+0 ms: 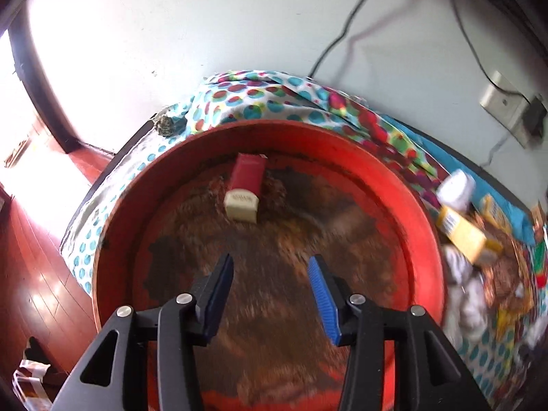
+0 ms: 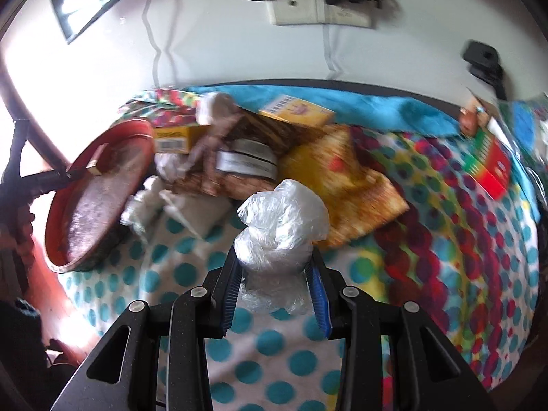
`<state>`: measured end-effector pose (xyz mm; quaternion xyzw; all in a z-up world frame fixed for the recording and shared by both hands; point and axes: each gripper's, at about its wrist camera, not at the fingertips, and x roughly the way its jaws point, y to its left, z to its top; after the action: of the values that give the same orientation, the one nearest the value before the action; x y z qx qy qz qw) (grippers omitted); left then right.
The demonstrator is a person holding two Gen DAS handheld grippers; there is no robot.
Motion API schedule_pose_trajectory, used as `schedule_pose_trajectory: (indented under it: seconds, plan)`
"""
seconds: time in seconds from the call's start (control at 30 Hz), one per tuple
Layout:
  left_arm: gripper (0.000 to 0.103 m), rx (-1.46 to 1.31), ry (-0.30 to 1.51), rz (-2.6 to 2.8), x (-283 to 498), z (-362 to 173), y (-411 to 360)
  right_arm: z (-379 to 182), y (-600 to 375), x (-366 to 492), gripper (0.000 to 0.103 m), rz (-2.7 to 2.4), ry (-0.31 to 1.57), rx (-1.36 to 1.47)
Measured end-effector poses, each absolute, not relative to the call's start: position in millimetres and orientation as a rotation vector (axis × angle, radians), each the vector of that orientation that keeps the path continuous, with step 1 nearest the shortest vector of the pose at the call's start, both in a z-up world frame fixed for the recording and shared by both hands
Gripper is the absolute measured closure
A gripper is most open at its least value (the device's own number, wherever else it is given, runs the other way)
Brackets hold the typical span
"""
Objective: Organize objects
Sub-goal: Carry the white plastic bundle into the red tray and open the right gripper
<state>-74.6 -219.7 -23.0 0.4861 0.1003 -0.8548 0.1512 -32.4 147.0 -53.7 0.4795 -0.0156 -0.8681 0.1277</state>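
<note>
A round red tray (image 1: 424, 226) with a worn brown floor fills the left wrist view. A red box with a cream cap (image 1: 245, 188) lies on it near the far rim. My left gripper (image 1: 270, 267) hangs over the tray's middle, open, with nothing between its fingers. In the right wrist view my right gripper (image 2: 274, 257) is shut on a crumpled clear plastic bag (image 2: 282, 219), lifted above the dotted bedsheet (image 2: 274, 359). The same red tray (image 2: 54, 219) shows at the left there, tilted on the bed's edge.
A yellow box (image 1: 462, 236) and a white bottle (image 1: 455, 188) lie right of the tray. Yellow boxes (image 2: 298, 109), a round tin (image 2: 246, 161), a yellow packet (image 2: 346, 178) and white bags (image 2: 191, 209) pile behind the held bag. A red-green box (image 2: 489, 164) lies far right. Wall sockets and cables hang above.
</note>
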Motion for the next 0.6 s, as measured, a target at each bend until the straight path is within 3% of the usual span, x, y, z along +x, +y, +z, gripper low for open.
schedule_pose_trajectory:
  seconds: [0.23, 0.6]
  plan:
    - [0.056, 1.445, 0.241, -2.525, -57, -20, -197, -30, 81, -46, 0.067, -2.432, 0.061, 1.308]
    - [0.055, 1.354, 0.253, -2.658, -28, 32, -204, -18, -41, -90, 0.066, -2.228, 0.160, 1.248]
